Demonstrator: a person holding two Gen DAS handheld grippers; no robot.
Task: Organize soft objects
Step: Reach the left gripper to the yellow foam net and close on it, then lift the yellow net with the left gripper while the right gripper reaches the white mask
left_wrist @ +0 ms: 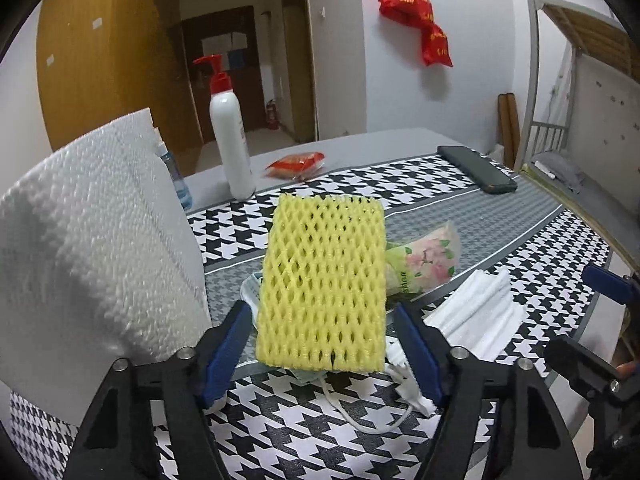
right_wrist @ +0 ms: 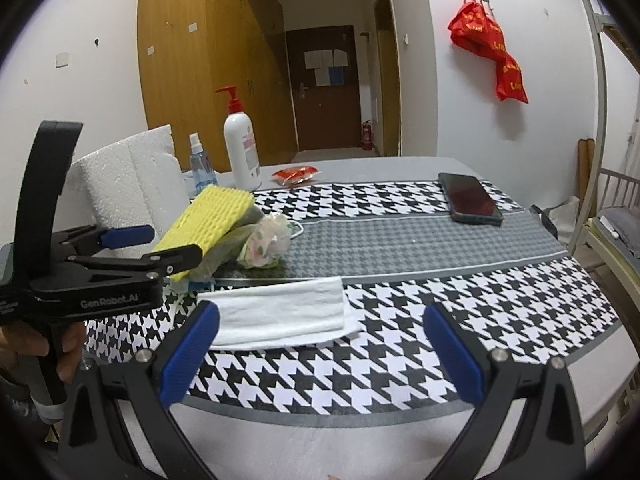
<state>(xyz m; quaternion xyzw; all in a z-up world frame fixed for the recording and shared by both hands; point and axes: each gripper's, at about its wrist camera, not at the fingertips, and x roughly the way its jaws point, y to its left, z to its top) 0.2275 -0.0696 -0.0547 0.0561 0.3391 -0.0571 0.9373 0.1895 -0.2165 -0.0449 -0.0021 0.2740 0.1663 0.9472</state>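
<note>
The yellow foam mesh sleeve (left_wrist: pixel 322 280) lies on top of a small heap on the houndstooth-patterned desk (right_wrist: pixel 400 360), with its near end between the blue pads of the left tool (left_wrist: pixel 320 354); those jaws stand part-way open, and I cannot see either pad pressing on it. It looks very light, squashy and springy, so it should crush rather than slip; the near short edge, taken across its width, seems the best hold. Under it lie a face mask with white ear loops (left_wrist: pixel 360 412) and a floral tissue pack (left_wrist: pixel 430 258) (either could be dragged along if the pinch goes deep). A folded white cloth (right_wrist: pixel 280 314) lies just beside the heap, in front of the right tool (right_wrist: pixel 320 344), whose jaws are wide open and empty. A white foam sheet (left_wrist: pixel 92 240) stands close on the left; the red-pump white bottle (left_wrist: pixel 230 140) and dark phone (right_wrist: pixel 470 198) sit well apart.
</note>
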